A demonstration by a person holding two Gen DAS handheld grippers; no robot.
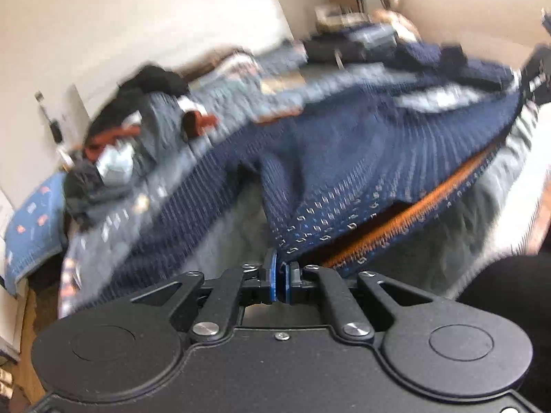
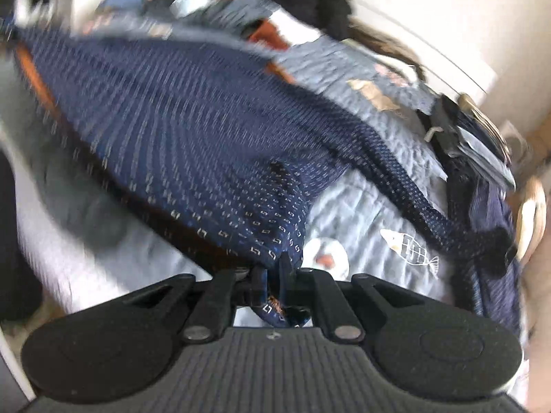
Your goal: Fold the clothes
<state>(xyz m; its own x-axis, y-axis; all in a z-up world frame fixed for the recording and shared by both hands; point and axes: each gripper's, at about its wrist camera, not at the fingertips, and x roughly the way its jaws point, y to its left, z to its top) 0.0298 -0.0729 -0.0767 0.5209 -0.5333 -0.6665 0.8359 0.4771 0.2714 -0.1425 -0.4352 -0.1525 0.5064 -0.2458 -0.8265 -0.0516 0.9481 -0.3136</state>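
Navy patterned garment held up over the bed by both tongs.

The left tongs (image 1: 279,277) pinched one corner of the navy garment (image 1: 344,158); the right tongs (image 2: 275,287) were pressed together on another corner. Between them the cloth hung stretched above the grey-blue quilted bed (image 2: 372,206), with heaped clothes (image 1: 113,151) behind it.

The garment (image 1: 344,158) ahead of the black left claw (image 1: 279,280) is navy, dotted with small pale square marks, with an orange lining (image 1: 406,216). Beyond the black right claw (image 2: 275,289), the bed cover (image 2: 375,206) is pale blue-grey with a white fish print (image 2: 411,245).
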